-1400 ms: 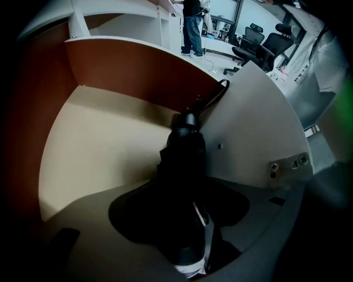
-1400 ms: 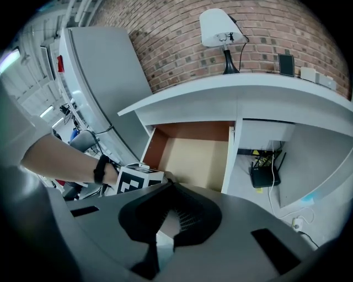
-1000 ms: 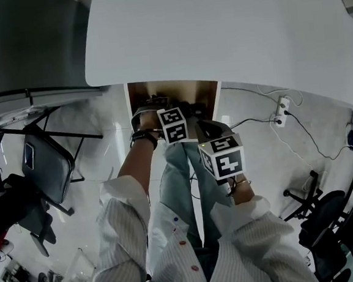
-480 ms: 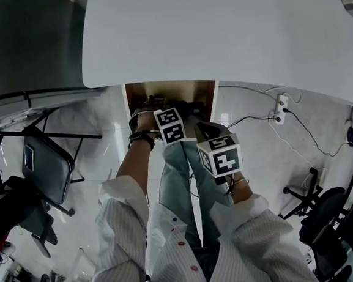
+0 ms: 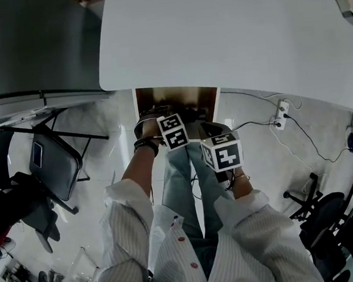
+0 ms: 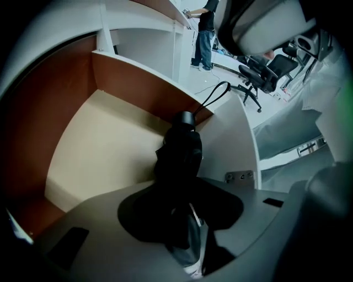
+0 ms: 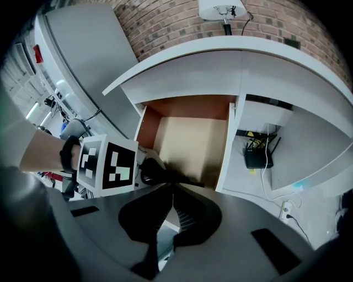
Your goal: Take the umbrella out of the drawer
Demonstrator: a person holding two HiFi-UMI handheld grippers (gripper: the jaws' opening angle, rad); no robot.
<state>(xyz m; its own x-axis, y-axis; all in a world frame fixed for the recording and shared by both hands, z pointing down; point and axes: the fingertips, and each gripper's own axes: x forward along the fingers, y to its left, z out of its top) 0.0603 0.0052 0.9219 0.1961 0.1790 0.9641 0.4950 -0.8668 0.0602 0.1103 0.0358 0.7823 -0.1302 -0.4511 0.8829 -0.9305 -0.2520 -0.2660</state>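
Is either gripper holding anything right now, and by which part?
The left gripper, jaws closing, has the folded black umbrella between them, gripped on its canopy body; the strap end points away. The right gripper is empty.

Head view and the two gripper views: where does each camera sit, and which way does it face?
Head view: on the person's head, facing steeply down at desk, open drawer, both sleeves and legs.
Left gripper view: on the left tool, along its closing jaws, umbrella between them, into the drawer.
Right gripper view: on the right tool, facing the drawer; the left wrist shows.
Shared: all show the drawer.
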